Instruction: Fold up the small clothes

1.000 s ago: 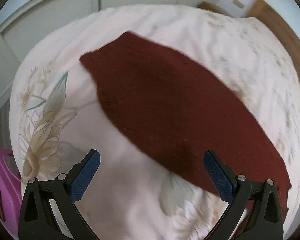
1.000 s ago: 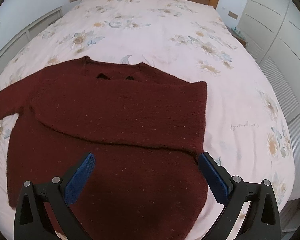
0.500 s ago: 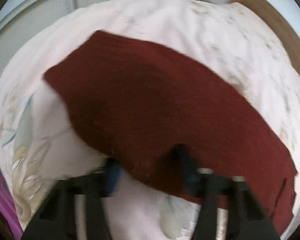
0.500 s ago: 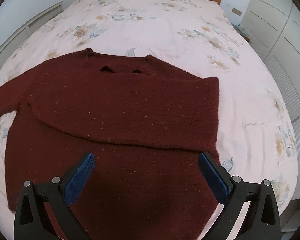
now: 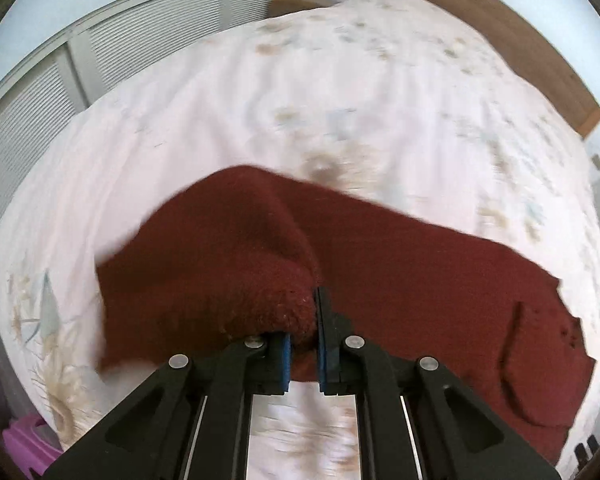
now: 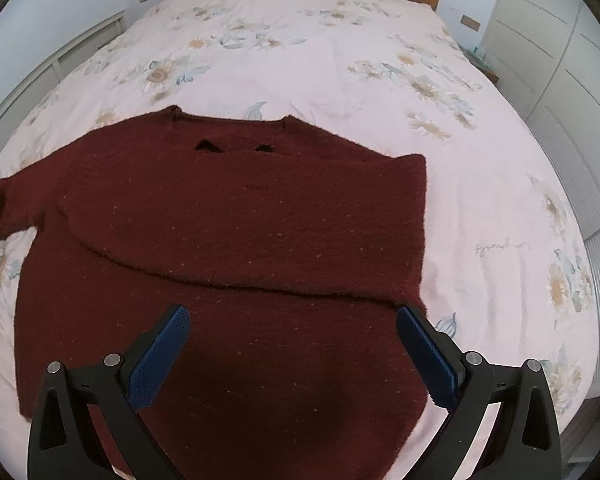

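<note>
Dark red knit filled the left wrist view: the left gripper (image 5: 302,344) had its jaws pinched narrow on the end of the sweater's sleeve (image 5: 236,280), which bunched up directly at the blue pads, while the sleeve's long axis ran away to the right toward the body of the sweater (image 5: 440,288). That hand was plainly the nearer one to the sleeve, so carrying it across the body looked like its job. Under the cloth lay the pink floral bedspread (image 5: 300,100), with louvred wardrobe doors (image 5: 40,112) to the left and a wooden headboard (image 5: 500,36) at the far right. In the right wrist view, the right gripper (image 6: 292,360) hovered with jaws wide and empty above the sweater's lower half; the other sleeve (image 6: 280,224) already lay folded across the chest, its length crosswise to the jaws. The bedspread stretched smooth up to the headboard, with white cupboards (image 6: 560,60) along the right wall.
</note>
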